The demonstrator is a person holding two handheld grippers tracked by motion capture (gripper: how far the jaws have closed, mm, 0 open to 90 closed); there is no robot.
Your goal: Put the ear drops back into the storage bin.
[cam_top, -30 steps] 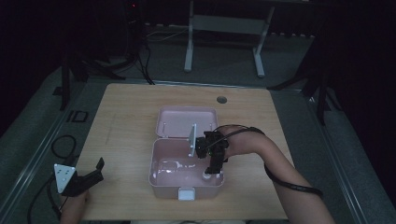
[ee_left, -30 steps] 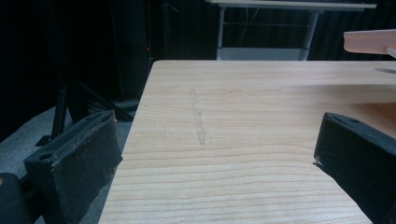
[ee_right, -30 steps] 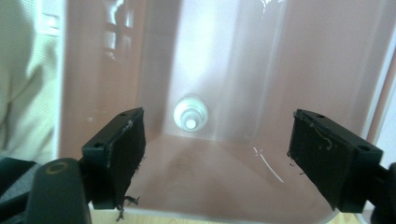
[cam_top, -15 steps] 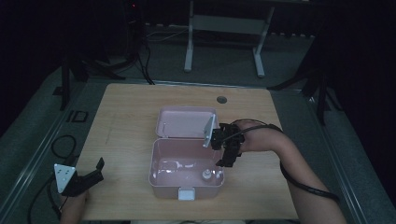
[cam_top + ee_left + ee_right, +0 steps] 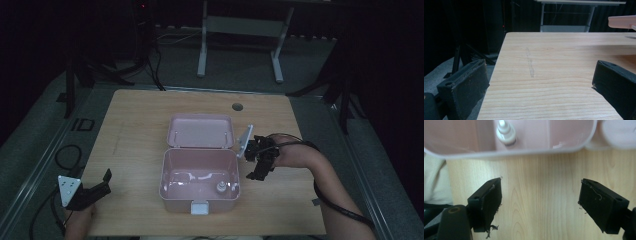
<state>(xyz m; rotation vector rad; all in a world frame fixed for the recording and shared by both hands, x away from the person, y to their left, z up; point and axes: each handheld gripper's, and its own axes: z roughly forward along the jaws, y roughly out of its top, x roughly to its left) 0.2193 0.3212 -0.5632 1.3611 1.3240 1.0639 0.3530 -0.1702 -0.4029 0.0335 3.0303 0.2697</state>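
Nearest to me, my left gripper (image 5: pixel 95 190) sat at the front left corner of the surface (image 5: pixel 135 125), its jaws spread wide with nothing between them; through the left gripper view I saw bare wood grain between the two black pads.

Just ahead of the front edge stood the pink box (image 5: pixel 172 182), open, with its white latch (image 5: pixel 199 207) on the front wall. Inside it a small white bottle (image 5: pixel 218 188) stood upright near the front right corner, and a thin, pale, curved thing lay along the left part of the floor; I could not tell what that was. In the right gripper view the bottle (image 5: pixel 506 132) showed just behind the box's near wall (image 5: pixel 529 151), cap uppermost.

My right gripper (image 5: pixel 261 167) was outside the box, just beside its right wall, over bare wood. Its jaws stood wide apart and held nothing.

Behind the box its lid (image 5: pixel 201 131) lay flat and open on the surface, hinged to the back wall. Farther back was a round hole (image 5: pixel 237 106) in the wood, and beyond the surface's edge a white frame (image 5: pixel 240 30) stood on the dark floor.
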